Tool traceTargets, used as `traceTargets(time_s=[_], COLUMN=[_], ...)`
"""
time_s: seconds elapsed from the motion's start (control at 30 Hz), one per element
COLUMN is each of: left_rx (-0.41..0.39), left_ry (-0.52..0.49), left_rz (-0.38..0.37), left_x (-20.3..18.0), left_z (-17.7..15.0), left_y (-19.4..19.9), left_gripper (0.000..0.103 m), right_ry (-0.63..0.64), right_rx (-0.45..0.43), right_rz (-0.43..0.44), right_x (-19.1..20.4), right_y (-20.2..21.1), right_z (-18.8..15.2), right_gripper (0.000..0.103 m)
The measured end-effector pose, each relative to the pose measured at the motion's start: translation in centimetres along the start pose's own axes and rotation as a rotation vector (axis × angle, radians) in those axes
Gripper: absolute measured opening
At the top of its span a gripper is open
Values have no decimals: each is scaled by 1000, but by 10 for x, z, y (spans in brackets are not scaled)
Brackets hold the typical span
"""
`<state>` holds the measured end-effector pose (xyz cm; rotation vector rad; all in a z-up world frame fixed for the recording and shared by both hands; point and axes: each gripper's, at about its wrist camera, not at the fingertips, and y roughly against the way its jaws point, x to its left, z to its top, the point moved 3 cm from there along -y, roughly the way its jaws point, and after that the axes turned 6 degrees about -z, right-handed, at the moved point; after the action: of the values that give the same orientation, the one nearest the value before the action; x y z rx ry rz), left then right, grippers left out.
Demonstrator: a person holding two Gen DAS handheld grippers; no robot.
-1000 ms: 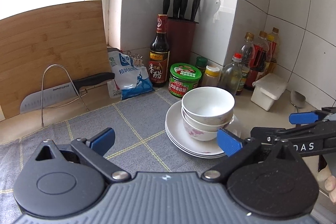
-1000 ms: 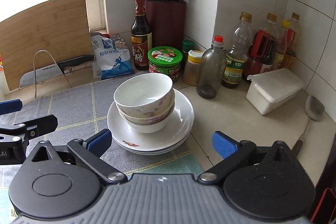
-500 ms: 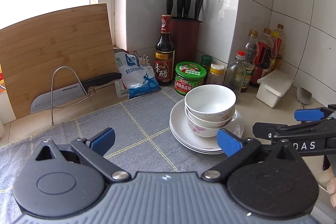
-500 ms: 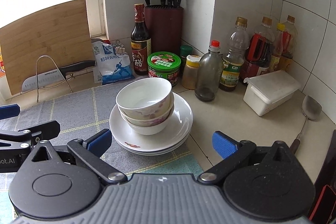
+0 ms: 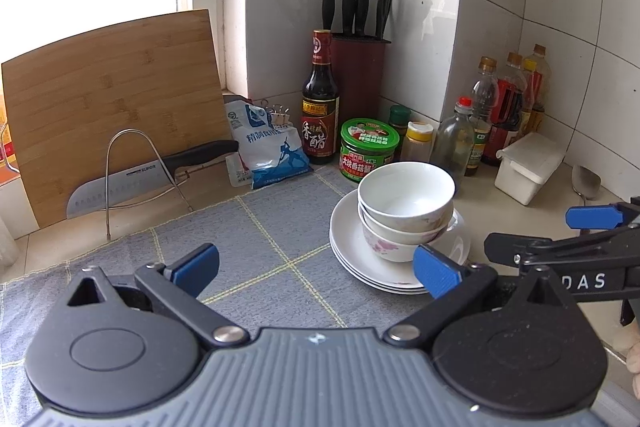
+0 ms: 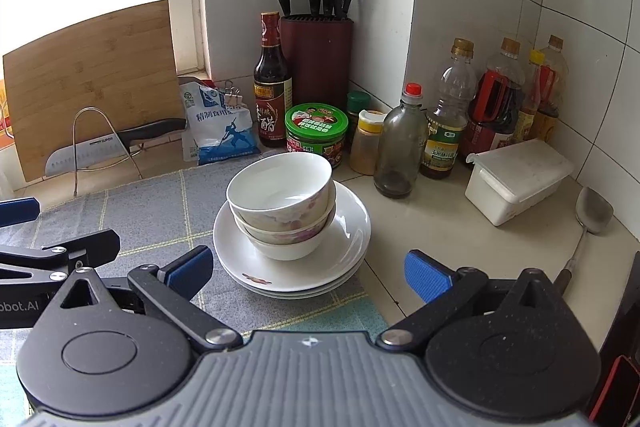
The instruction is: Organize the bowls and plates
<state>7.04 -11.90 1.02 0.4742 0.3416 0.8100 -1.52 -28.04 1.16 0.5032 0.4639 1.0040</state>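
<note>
Nested white bowls (image 5: pixel 406 203) (image 6: pixel 280 199) with pink flower prints sit on a stack of white plates (image 5: pixel 352 247) (image 6: pixel 348 239) at the right edge of a grey checked mat (image 5: pixel 256 227) (image 6: pixel 152 211). My left gripper (image 5: pixel 316 269) is open and empty, hovering above the mat just left of and nearer than the stack. My right gripper (image 6: pixel 306 271) is open and empty too, held back in front of the stack. Each gripper shows at the edge of the other's view.
Behind the stack stand a green-lidded jar (image 6: pixel 316 131), a vinegar bottle (image 6: pixel 273 83), a knife block (image 6: pixel 318 55) and several oil bottles (image 6: pixel 496 107). A white lidded box (image 6: pixel 520 179) and metal spoon (image 6: pixel 592 215) lie right. A cutting board (image 5: pixel 116 99), cleaver (image 5: pixel 148 175) and salt bag (image 5: pixel 268 147) are left.
Both grippers have drawn back and risen slightly from the stack, so it looks smaller and farther. Both stayed open. The bowls and plates have not moved.
</note>
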Motion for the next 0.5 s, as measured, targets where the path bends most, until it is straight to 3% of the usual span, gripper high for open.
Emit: traceTargets(time_s=[0.5], left_rx=[13], left_ry=[6], left_rz=[17], left_x=[1], left_z=[1], left_y=[-3], left_gripper=[102], right_ry=[12], right_rx=[4], right_rz=[-13], right_x=[1], right_y=[0], right_z=[1], right_gripper=[103])
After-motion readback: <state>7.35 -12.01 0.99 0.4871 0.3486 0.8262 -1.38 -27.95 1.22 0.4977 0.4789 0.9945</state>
